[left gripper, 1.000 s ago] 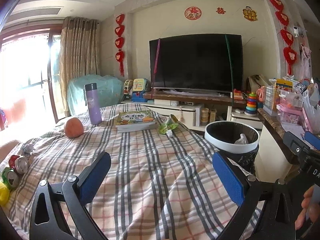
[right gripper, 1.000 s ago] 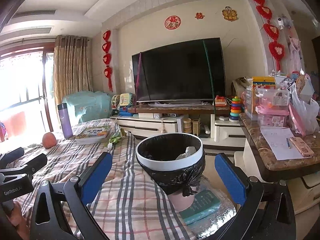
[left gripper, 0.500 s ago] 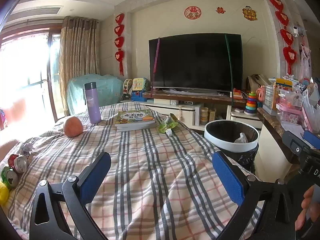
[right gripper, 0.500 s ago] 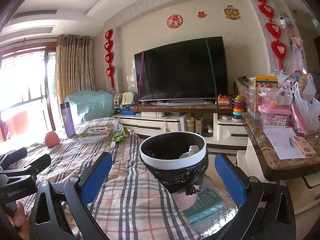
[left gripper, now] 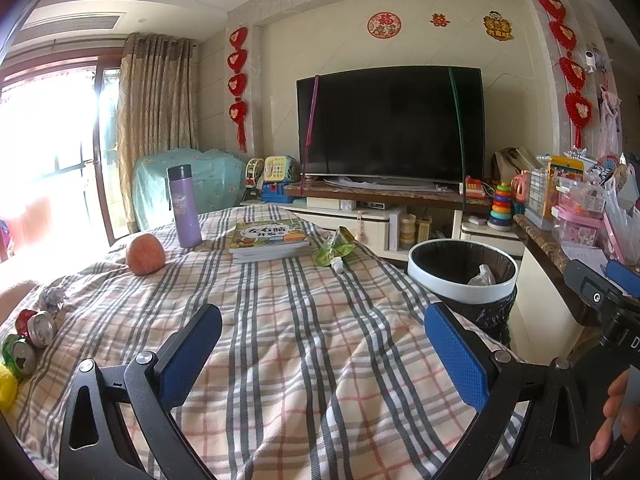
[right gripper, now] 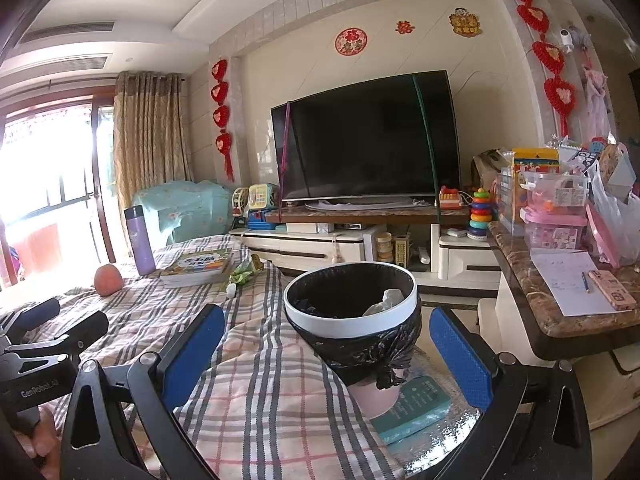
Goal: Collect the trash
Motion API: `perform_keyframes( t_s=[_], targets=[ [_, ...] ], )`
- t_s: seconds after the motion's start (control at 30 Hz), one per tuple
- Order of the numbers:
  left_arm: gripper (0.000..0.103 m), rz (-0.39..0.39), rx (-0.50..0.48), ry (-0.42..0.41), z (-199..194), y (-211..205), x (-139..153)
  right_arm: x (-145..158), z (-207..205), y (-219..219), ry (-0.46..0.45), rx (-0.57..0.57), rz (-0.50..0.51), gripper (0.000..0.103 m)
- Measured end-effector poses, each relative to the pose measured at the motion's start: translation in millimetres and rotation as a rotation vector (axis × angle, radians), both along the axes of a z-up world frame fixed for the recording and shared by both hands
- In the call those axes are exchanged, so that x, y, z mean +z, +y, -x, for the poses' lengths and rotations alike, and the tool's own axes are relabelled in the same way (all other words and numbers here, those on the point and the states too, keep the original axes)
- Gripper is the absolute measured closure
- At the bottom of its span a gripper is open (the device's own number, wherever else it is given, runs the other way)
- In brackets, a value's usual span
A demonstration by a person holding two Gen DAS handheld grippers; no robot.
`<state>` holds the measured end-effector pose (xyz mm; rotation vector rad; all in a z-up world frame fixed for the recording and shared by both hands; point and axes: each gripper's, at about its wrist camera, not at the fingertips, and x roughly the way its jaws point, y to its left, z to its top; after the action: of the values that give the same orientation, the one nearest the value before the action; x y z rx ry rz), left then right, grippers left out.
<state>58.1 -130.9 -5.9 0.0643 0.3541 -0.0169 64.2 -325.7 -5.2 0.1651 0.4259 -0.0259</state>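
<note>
I've got both claws spread wide and empty: left gripper (left gripper: 322,344) low in frame over the checked cloth (left gripper: 280,320), aimed at the green wrapper (left gripper: 335,242) mid-frame; right gripper (right gripper: 326,348) brackets the trash bin (right gripper: 352,304) at centre, probably for the drop; crushed cans (left gripper: 30,334) wait at far left.

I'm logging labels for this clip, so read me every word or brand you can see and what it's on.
"GenRobot.AI": on the left gripper's body.
"D", rest cut off: on the right gripper's body.
Book cover: large Chinese characters, too blurred to read.
Red wall decorations, purple flask label: unreadable.
</note>
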Motion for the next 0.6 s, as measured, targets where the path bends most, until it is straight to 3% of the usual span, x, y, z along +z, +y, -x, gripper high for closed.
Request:
perform_keyframes(
  t_s=[0.6],
  targets=[
    [0.001, -0.007, -0.006, 0.001, -0.4, 0.6, -2.1, -1.0, 0.3, 1.3, 0.000, 0.005, -0.012, 0.000]
  ],
)
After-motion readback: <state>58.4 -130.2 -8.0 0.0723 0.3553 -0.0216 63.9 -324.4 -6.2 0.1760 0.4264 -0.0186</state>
